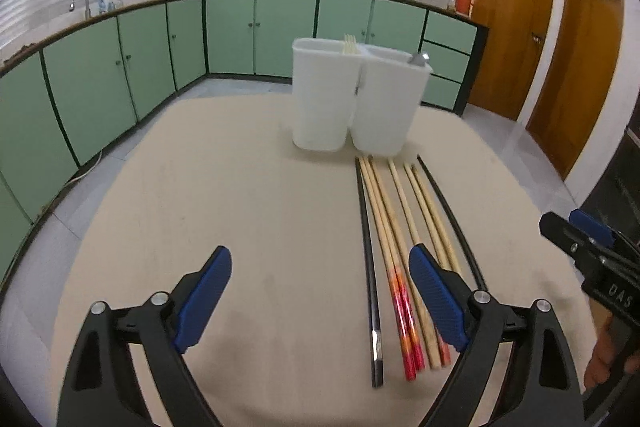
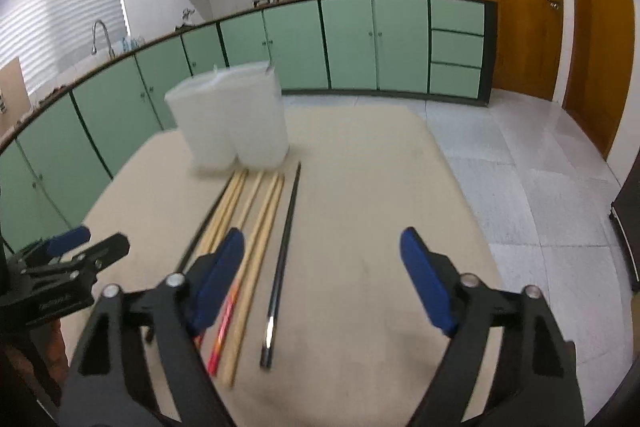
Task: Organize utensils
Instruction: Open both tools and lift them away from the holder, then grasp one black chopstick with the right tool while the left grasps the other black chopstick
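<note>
Chopsticks [image 1: 404, 239] lying mid-table [image 1: 240, 187], before the white holder [image 1: 356, 99]: light, stiff, slippery; pinch mid-shaft. Left gripper [image 1: 320, 295] and right gripper [image 2: 320, 279] both spread, empty.

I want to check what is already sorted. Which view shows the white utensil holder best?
The left wrist view: the white utensil holder is sharp, pale sticks and a metal tip showing above its rim. In the right wrist view it is blurred.
</note>
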Available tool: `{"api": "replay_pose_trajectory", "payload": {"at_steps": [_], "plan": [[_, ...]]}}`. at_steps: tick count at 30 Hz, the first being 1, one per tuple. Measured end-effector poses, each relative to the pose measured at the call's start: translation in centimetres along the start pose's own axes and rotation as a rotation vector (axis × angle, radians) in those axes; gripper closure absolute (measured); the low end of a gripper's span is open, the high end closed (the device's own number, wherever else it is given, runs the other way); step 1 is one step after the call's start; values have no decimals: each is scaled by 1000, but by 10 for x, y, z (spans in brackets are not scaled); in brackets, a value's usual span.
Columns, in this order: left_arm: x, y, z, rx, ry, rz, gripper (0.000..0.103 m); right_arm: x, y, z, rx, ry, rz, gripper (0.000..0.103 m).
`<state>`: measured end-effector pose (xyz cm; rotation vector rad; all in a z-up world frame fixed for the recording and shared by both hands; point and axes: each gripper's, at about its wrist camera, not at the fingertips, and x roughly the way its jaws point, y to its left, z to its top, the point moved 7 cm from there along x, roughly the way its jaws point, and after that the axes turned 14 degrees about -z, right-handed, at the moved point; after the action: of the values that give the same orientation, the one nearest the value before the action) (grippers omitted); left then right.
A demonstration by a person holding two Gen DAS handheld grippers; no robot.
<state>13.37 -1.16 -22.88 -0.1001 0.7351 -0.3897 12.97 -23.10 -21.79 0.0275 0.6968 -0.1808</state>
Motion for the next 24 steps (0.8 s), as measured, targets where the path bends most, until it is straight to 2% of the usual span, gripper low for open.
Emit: {"api": "replay_pose_trajectory", "payload": {"at_steps": [6, 8, 10, 18, 24], "plan": [[-13, -10, -19, 9, -66, 11, 21, -18, 3, -34, -2, -30, -32, 45], [-15, -15, -28, 22, -67, 12, 25, -21, 7, -44, -22, -38, -35, 50], [-13, -17, -33, 27, -49, 11, 28, -20, 12, -51, -27, -11, -15, 60], [-1, -20, -51, -24, -14, -3, 37, -17, 28, -66, 6, 23, 2, 75], [0, -18, -58, -58, -10, -14, 37, -17, 40, -75, -38, 25, 6, 79]]}}
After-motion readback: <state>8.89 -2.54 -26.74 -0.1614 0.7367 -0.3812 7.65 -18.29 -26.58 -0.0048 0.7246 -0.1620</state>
